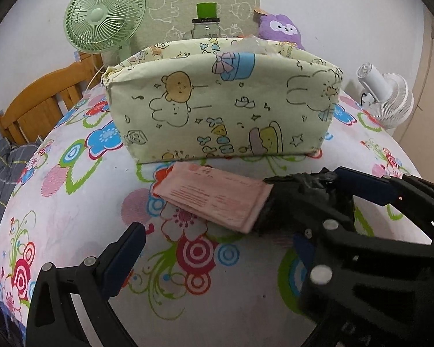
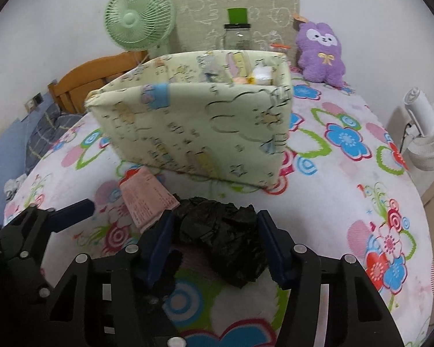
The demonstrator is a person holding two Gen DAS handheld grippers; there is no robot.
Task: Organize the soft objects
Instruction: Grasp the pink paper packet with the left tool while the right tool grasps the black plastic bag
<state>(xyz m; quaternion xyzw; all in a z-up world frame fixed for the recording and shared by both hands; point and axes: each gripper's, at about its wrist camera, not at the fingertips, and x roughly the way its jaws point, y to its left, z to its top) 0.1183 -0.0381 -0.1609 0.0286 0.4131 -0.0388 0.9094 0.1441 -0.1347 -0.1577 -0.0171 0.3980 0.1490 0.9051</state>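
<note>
A pale yellow cartoon-print fabric bin (image 1: 222,101) stands on the floral bedspread; it also shows in the right wrist view (image 2: 193,127) with small soft items inside. A pink tissue pack (image 1: 214,199) lies in front of it, also seen in the right wrist view (image 2: 147,199). My right gripper (image 2: 214,240) is closed on a crumpled black plastic bag (image 2: 225,245), just right of the pack. In the left wrist view the right gripper (image 1: 318,190) with the bag (image 1: 315,180) sits at the pack's right end. My left gripper (image 1: 217,248) is open and empty near the pack.
A green fan (image 1: 105,14), a glass jar with a green lid (image 1: 207,23) and a purple plush toy (image 2: 321,52) stand behind the bin. A white fan (image 2: 428,136) is at the right. A wooden headboard (image 1: 37,104) is at the left.
</note>
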